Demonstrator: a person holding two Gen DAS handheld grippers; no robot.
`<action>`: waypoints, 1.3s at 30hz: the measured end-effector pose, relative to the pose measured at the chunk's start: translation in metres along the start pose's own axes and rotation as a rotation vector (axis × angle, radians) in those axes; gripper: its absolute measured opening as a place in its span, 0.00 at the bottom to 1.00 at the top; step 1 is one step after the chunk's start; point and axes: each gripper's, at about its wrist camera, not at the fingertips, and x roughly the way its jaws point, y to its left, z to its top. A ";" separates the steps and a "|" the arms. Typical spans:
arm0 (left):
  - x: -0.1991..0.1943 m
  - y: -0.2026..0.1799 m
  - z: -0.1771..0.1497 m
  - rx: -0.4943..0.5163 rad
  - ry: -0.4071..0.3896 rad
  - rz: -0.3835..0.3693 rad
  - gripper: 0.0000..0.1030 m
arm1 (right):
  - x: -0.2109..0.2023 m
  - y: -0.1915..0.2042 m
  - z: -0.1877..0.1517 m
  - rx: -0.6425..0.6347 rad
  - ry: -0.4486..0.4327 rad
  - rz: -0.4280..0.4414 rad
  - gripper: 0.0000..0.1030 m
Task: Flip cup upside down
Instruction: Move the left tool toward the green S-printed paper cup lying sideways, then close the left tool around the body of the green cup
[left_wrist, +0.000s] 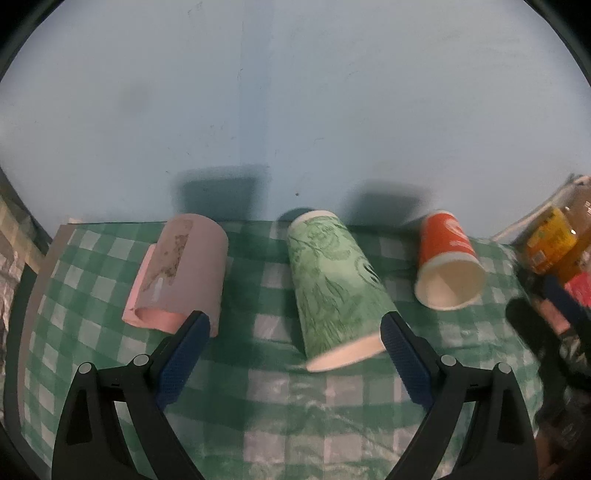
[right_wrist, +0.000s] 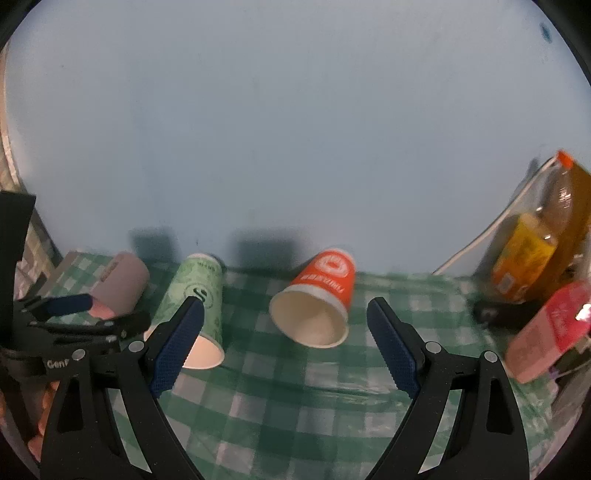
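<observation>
Three paper cups lie on their sides on a green checked cloth (left_wrist: 295, 424), mouths toward me: a pink cup (left_wrist: 184, 269) at left, a green patterned cup (left_wrist: 332, 284) in the middle, an orange cup (left_wrist: 448, 262) at right. My left gripper (left_wrist: 293, 326) is open, its fingers either side of the green cup's mouth end, the right pad close beside its rim. My right gripper (right_wrist: 284, 314) is open, with the orange cup (right_wrist: 321, 295) lying between and just beyond its fingertips. The green cup (right_wrist: 195, 302) and pink cup (right_wrist: 122, 284) lie to its left.
A pale blue wall (left_wrist: 295, 110) stands right behind the cups. At the right stand a bottle with an orange cap (right_wrist: 554, 221), a yellow carton (right_wrist: 524, 258) and a pink box (right_wrist: 546, 328). The left gripper (right_wrist: 70, 314) shows at the right wrist view's left edge.
</observation>
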 end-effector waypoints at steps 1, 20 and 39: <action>0.003 0.000 0.002 -0.004 0.002 0.004 0.92 | 0.007 -0.001 0.000 -0.002 0.023 0.015 0.86; 0.070 -0.024 0.033 -0.031 0.193 -0.019 0.92 | 0.036 0.005 -0.022 -0.074 0.091 0.006 0.86; 0.076 -0.033 0.013 0.157 0.261 -0.029 0.76 | 0.036 0.007 -0.043 -0.086 0.101 0.043 0.86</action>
